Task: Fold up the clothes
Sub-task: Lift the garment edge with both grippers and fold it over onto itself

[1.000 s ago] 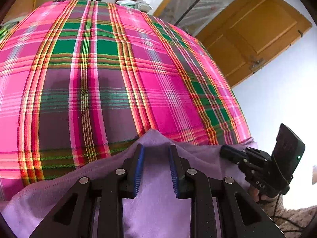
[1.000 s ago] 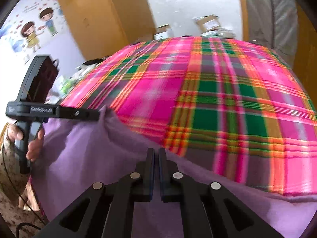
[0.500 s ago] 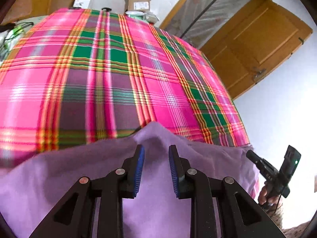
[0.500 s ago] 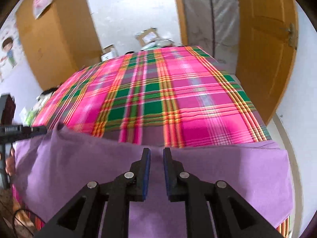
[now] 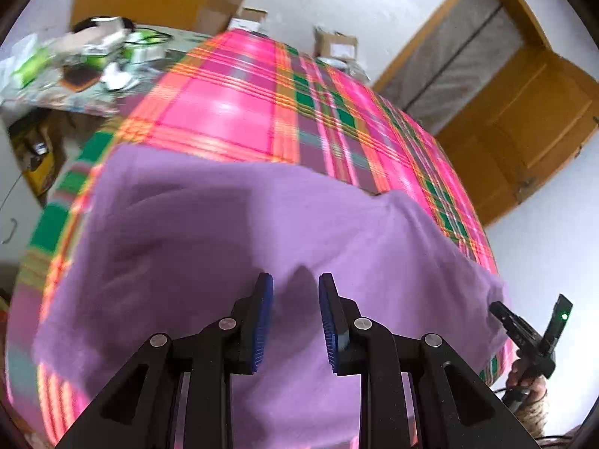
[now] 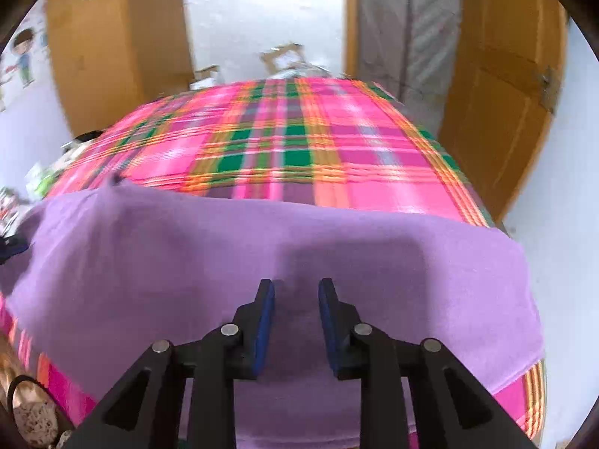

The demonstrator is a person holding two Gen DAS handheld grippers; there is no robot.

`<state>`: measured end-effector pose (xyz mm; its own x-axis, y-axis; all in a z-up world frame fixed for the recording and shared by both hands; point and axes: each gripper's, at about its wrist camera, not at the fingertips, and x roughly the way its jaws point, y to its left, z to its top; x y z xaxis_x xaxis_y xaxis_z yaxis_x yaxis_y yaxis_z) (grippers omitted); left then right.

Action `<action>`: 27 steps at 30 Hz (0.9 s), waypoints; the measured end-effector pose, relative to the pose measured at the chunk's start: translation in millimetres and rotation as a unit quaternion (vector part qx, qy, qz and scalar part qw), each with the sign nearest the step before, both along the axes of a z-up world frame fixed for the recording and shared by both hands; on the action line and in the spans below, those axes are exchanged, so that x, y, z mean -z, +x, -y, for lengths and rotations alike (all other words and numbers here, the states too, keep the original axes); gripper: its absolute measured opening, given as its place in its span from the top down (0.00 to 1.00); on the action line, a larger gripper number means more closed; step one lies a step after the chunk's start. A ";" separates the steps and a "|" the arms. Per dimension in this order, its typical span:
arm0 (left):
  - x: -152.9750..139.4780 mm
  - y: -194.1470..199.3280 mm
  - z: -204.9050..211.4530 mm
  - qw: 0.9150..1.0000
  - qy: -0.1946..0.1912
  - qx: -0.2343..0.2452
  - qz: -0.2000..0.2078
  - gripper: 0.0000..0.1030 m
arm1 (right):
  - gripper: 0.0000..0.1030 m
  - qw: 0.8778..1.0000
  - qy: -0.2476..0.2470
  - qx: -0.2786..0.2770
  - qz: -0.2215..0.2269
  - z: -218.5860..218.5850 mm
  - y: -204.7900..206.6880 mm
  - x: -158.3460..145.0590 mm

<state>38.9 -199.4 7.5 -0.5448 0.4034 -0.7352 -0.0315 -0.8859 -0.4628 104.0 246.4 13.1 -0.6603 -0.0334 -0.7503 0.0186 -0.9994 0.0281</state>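
Across the near edge of the pink-and-green plaid bedspread [image 6: 299, 149] I see the soft purple fabric garment [image 6: 262, 247] lying spread flat. Over it, my left gripper [image 5: 295, 310] hangs with its blue pads apart — nothing pinched between them. My right gripper [image 6: 295, 314] is opening its jaws above the same cloth — nothing between its pads either.
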 end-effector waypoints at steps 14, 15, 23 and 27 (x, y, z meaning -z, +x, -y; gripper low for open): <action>4.3 34.8 68.5 0.996 0.028 -0.081 -0.032 0.75 | 0.76 0.981 -0.023 -0.195 -0.003 123.0 15.9 -1.2; 4.0 35.9 73.5 0.995 0.030 -0.086 -0.036 0.75 | 0.76 0.978 -0.022 -0.208 -0.001 133.4 15.1 0.0; 4.7 36.8 106.7 0.990 0.023 -0.134 -0.039 0.75 | 0.76 0.952 -0.020 -0.306 -0.007 213.1 10.3 1.1; 9.3 38.7 119.4 0.988 0.028 -0.147 -0.030 0.75 | 0.76 0.939 -0.034 -0.343 -0.014 247.5 5.0 -4.1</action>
